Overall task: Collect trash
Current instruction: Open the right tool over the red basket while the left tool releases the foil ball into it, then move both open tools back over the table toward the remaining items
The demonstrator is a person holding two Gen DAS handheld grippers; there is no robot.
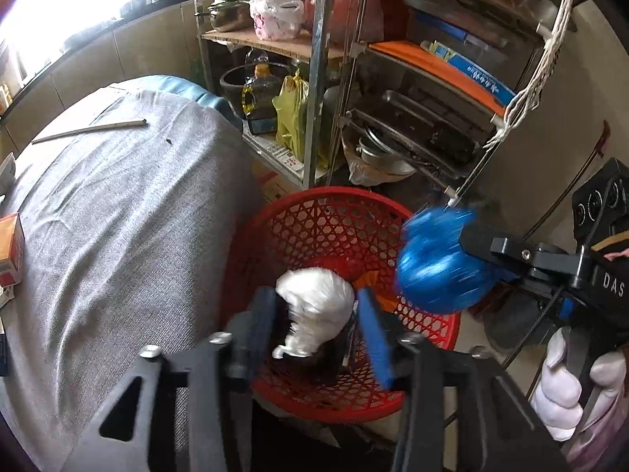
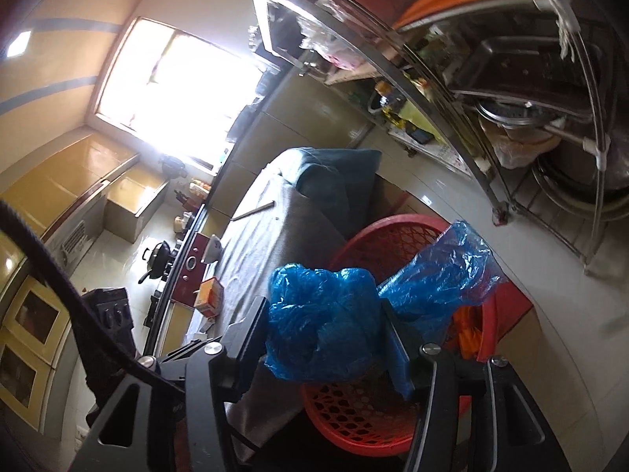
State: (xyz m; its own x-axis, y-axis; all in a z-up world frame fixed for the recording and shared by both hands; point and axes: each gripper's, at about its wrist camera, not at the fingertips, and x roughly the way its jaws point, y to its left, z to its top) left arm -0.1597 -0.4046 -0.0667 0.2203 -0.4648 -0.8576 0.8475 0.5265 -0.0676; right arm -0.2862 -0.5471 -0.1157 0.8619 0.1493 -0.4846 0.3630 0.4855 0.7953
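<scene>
A red mesh trash basket (image 1: 342, 232) stands on the floor beside the grey-covered table (image 1: 118, 204); it also shows in the right wrist view (image 2: 354, 413). My left gripper (image 1: 314, 314) is shut on a crumpled white wad of trash (image 1: 314, 299) and holds it over the basket. My right gripper (image 2: 326, 314) is shut on a crumpled blue plastic bag (image 2: 326, 314), also over the basket. In the left wrist view the right gripper (image 1: 464, 244) and its blue bag (image 1: 436, 263) hover at the basket's right rim. Orange scraps (image 2: 468, 334) lie inside the basket.
A metal rack (image 1: 393, 118) with pots, pans, oil bottle and bags stands just behind the basket. On the table lie a thin stick (image 1: 90, 129) and an orange box (image 1: 11, 244). A kitchen counter with stove (image 2: 184, 259) runs along the table's far side.
</scene>
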